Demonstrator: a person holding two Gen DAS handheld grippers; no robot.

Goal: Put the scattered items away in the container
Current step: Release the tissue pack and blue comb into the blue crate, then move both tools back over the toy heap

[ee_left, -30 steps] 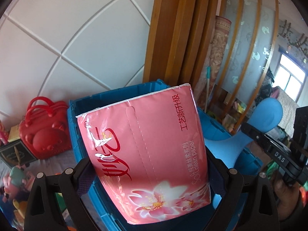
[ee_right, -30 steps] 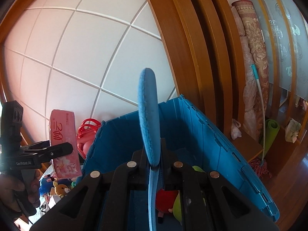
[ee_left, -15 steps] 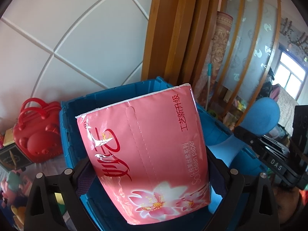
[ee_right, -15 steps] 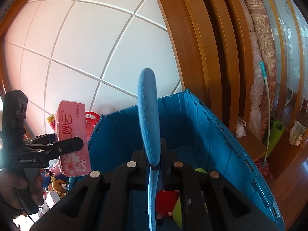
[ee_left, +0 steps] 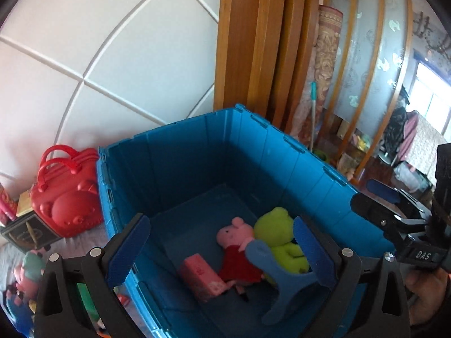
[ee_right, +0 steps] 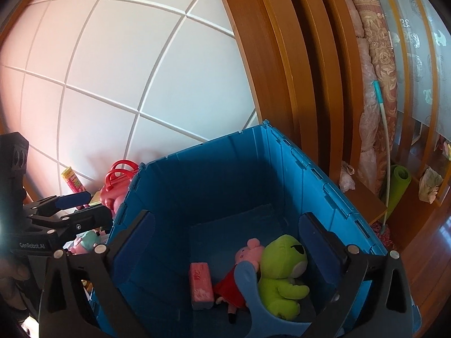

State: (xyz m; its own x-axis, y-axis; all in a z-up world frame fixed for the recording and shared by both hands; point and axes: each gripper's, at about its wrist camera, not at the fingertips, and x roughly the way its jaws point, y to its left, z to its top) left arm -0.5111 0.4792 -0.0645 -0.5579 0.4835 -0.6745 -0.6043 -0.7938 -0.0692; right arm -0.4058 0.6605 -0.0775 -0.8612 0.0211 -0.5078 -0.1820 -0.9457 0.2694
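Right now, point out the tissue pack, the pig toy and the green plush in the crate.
tissue pack [ee_right: 200, 284], right wrist view, on its pink top face.
pig toy [ee_right: 251, 253], right wrist view, on its pink head.
green plush [ee_left: 274, 226], left wrist view, on its head.

Bright daylight enters from a window [ee_left: 431, 104] at right frame edge. Fisheye bending curves the wall lines; corners go black. The crate [ee_left: 197, 152] interior lies in shadow.

Both wrist cameras look steeply down, from close above, into the same blue crate [ee_left: 296, 152] [ee_right: 307, 166], the left view nearer the red bag [ee_left: 66, 197].
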